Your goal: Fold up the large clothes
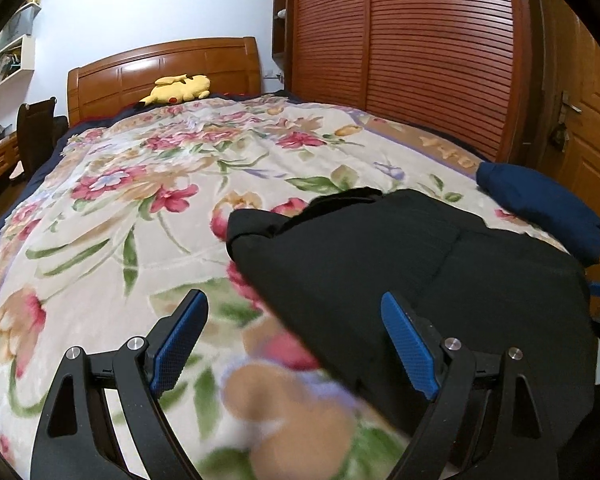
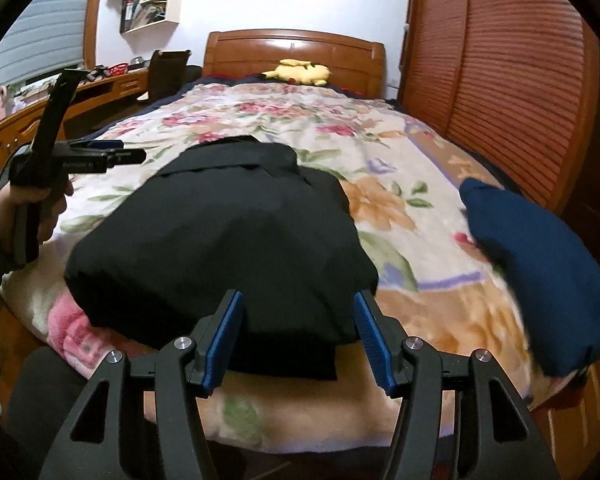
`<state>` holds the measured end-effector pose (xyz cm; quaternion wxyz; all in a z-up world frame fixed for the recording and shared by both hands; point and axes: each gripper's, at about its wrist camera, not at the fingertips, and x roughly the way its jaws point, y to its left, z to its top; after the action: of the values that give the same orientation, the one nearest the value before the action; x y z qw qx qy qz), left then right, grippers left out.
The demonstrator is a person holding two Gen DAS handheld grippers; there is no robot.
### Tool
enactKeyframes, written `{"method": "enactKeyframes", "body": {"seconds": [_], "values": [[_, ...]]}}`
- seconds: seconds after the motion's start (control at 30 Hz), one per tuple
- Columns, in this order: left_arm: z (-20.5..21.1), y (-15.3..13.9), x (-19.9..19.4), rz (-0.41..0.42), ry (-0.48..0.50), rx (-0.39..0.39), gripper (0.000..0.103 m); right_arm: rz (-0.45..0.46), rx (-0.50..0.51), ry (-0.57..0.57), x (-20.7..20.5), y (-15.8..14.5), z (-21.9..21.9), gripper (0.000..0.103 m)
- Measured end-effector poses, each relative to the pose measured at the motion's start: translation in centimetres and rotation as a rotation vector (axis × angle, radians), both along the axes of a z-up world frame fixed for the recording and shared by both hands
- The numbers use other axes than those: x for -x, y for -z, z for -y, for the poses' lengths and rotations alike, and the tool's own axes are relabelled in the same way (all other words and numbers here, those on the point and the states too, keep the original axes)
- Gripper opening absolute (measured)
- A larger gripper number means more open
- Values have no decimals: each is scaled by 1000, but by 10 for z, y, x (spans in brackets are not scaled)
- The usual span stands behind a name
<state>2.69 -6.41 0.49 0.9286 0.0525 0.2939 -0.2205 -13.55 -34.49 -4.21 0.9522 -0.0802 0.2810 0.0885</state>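
Note:
A black garment (image 1: 412, 264) lies folded in a bundle on the floral bedspread (image 1: 148, 208) near the foot of the bed; it also shows in the right wrist view (image 2: 228, 232). My left gripper (image 1: 296, 336) is open and empty, over the bundle's left edge. My right gripper (image 2: 298, 334) is open and empty, its blue pads either side of the bundle's near edge. The left gripper's handle (image 2: 60, 160) shows in the right wrist view, held in a hand left of the garment.
A folded navy garment (image 2: 540, 264) lies at the bed's right edge, also in the left wrist view (image 1: 540, 204). A yellow plush toy (image 1: 180, 88) rests by the wooden headboard. A slatted wardrobe (image 1: 420, 48) stands right; a desk and chair (image 2: 168, 72) stand left.

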Motion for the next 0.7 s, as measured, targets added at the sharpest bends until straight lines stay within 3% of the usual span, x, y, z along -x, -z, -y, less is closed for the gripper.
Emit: {"method": "enactKeyframes", "body": {"seconds": [0.3,0.43,0.53,0.7], "values": [[12,5,-47,-2,-43,-81,89,-6,-55,14,-19,12,4,61],[13,14,-69,-33,-74,-104,89,-2,-102,20,-23,21,14,74],[15,24,-83,-50,-109,-153,89,-8,-127,14,-24,30,16,75],[16,32,-97,-80,-124,-148,89,-5,-163,12,-24,35,19,75]]}}
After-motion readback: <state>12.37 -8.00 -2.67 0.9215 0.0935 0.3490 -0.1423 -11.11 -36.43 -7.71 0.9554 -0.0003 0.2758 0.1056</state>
